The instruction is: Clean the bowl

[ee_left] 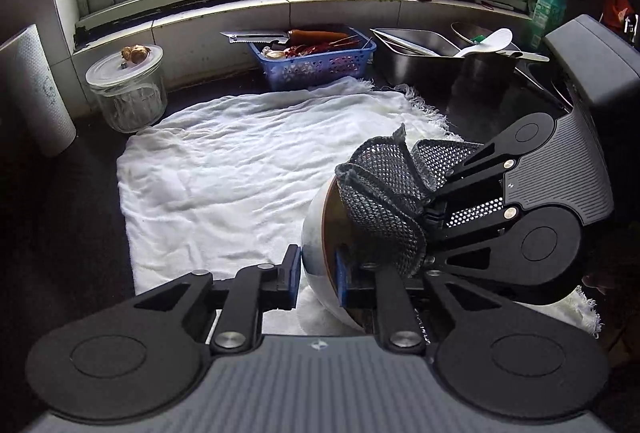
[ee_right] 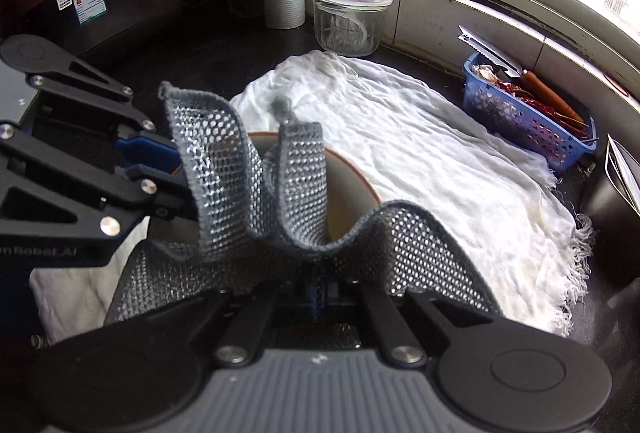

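Observation:
A bowl (ee_left: 320,253), white outside and brown inside, is tilted on its side above the white cloth (ee_left: 240,169). My left gripper (ee_left: 318,273) is shut on the bowl's rim, one blue pad outside, one inside. My right gripper (ee_left: 430,209) comes in from the right, shut on a grey mesh scrubbing cloth (ee_left: 384,201) that lies bunched inside the bowl. In the right wrist view the mesh cloth (ee_right: 280,201) fills the centre, covering the bowl (ee_right: 352,193), and hides my right gripper's fingertips (ee_right: 318,297). The left gripper (ee_right: 172,157) is at the left there.
On the dark counter stand a glass jar (ee_left: 128,89), a paper towel roll (ee_left: 32,93), a blue basket (ee_left: 316,61) with a knife and a carrot, and a steel tray (ee_left: 420,49) with utensils. A green soap bottle (ee_left: 550,5) stands on the window sill.

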`<state>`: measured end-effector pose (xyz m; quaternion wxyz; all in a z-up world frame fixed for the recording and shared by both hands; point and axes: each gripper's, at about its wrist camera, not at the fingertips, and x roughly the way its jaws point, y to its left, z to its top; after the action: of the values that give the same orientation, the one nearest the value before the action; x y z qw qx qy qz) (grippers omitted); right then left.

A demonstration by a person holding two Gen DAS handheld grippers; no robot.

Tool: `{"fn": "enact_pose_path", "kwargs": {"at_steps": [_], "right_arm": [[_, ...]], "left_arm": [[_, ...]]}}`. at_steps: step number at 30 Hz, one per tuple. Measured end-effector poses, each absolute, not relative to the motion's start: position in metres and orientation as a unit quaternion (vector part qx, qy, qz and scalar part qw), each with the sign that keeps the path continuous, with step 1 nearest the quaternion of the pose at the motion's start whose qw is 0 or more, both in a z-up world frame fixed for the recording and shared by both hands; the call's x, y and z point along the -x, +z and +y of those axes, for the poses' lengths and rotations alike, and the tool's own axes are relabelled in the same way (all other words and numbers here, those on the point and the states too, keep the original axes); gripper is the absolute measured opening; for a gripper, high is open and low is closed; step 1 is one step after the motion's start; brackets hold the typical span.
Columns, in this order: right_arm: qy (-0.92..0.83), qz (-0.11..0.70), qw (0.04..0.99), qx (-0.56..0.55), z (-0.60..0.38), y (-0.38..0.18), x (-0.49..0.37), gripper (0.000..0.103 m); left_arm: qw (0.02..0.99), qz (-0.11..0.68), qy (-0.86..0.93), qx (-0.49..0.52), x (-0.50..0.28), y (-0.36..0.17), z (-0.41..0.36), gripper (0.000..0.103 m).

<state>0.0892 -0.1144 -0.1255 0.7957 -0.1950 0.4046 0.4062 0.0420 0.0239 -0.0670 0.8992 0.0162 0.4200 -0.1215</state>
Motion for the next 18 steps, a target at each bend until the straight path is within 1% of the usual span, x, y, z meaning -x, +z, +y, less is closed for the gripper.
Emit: {"fn": "enact_pose_path", "kwargs": {"at_steps": [2, 3, 5, 7, 9, 16, 18], "right_arm": [[0.406, 0.409, 0.795, 0.191, -0.114, -0.126, -0.086, 0.000], [0.407, 0.411, 0.793, 0.190, -0.114, -0.126, -0.084, 0.000], [0.412, 0.415, 0.789, 0.191, -0.111, -0.128, -0.080, 0.000], [0.418, 0.415, 0.783, 0.199, -0.107, -0.129, -0.074, 0.000], [0.424, 0.412, 0.780, 0.207, -0.104, -0.128, -0.072, 0.000], [0.432, 0.385, 0.783, 0.229, -0.095, -0.111, -0.079, 0.000], [0.437, 0.377, 0.782, 0.234, -0.090, -0.106, -0.081, 0.000]], "left_arm": [[0.900, 0.425, -0.088, 0.028, -0.040, -0.072, 0.030, 0.016], [0.900, 0.426, -0.075, 0.045, -0.040, -0.076, 0.033, 0.018], [0.899, 0.430, -0.065, 0.051, -0.040, -0.080, 0.035, 0.018], [0.901, 0.426, -0.074, 0.029, -0.041, -0.079, 0.033, 0.007], [0.901, 0.426, -0.085, -0.001, -0.046, -0.075, 0.034, 0.006], [0.877, 0.409, -0.186, -0.168, -0.058, -0.061, 0.024, 0.006], [0.869, 0.410, -0.207, -0.186, -0.062, -0.058, 0.020, 0.006]]}}
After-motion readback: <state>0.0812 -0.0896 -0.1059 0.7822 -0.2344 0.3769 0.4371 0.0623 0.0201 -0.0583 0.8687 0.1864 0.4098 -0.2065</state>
